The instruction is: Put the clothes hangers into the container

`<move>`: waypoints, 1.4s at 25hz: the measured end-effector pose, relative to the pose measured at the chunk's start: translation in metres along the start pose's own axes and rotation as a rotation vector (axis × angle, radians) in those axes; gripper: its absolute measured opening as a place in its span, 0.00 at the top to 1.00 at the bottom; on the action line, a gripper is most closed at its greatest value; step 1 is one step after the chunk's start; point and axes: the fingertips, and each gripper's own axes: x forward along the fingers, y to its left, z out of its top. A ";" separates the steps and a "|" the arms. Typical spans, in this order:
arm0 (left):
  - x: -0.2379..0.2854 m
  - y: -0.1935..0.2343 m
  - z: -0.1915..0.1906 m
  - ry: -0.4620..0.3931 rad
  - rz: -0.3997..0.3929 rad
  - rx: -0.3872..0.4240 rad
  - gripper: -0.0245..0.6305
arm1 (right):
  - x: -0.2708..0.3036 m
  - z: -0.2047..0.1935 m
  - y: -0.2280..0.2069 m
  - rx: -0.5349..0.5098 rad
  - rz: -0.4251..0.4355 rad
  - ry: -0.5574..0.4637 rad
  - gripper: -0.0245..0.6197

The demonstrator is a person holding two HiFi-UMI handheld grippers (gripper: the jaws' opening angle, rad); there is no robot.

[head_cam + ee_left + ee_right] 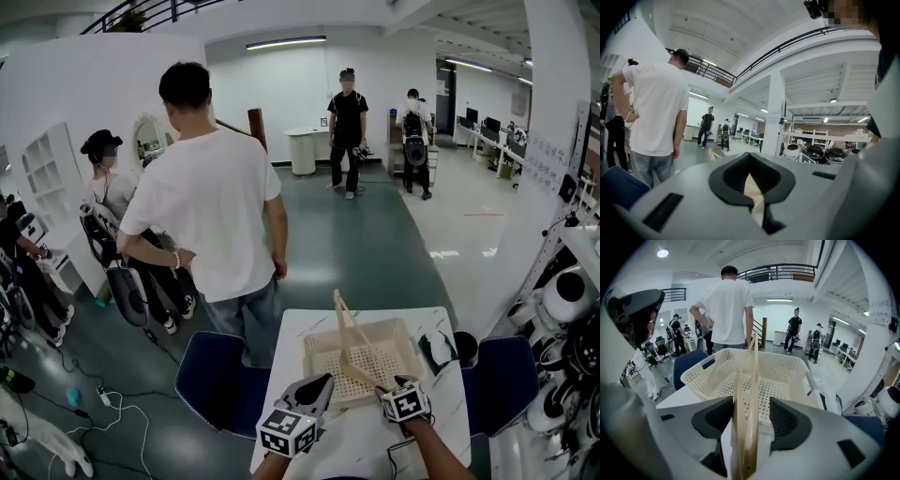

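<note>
A pale wooden clothes hanger (352,342) stands on end, leaning in the cream perforated basket (319,352) on the white table. Its lower end sits between the jaws of my right gripper (389,384) at the basket's near right edge. In the right gripper view the hanger (749,418) runs up between the spread pads, with a gap on its right side, so the right gripper (750,416) is open around it. My left gripper (319,382) hovers at the basket's near left edge. Its jaws look closed with nothing in them, and the basket shows beyond the left gripper (752,180).
The white marble table (375,441) has blue chairs at its left (211,375) and right (506,380). A person in a white shirt (216,197) stands just past the far edge. A black object (436,352) lies right of the basket. Other people stand farther off.
</note>
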 end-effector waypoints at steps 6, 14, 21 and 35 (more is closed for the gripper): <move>0.005 -0.005 -0.001 0.008 -0.013 0.013 0.96 | 0.000 -0.003 -0.014 -0.007 -0.035 0.000 0.57; 0.006 -0.001 0.003 0.000 -0.006 0.017 0.96 | 0.000 0.001 -0.029 -0.038 -0.079 0.002 0.54; 0.008 -0.003 0.002 0.006 -0.012 0.018 0.96 | -0.001 0.012 -0.039 -0.047 -0.084 -0.057 0.54; 0.003 -0.002 0.002 0.003 -0.008 0.018 0.96 | -0.018 0.030 -0.044 -0.020 -0.145 -0.131 0.54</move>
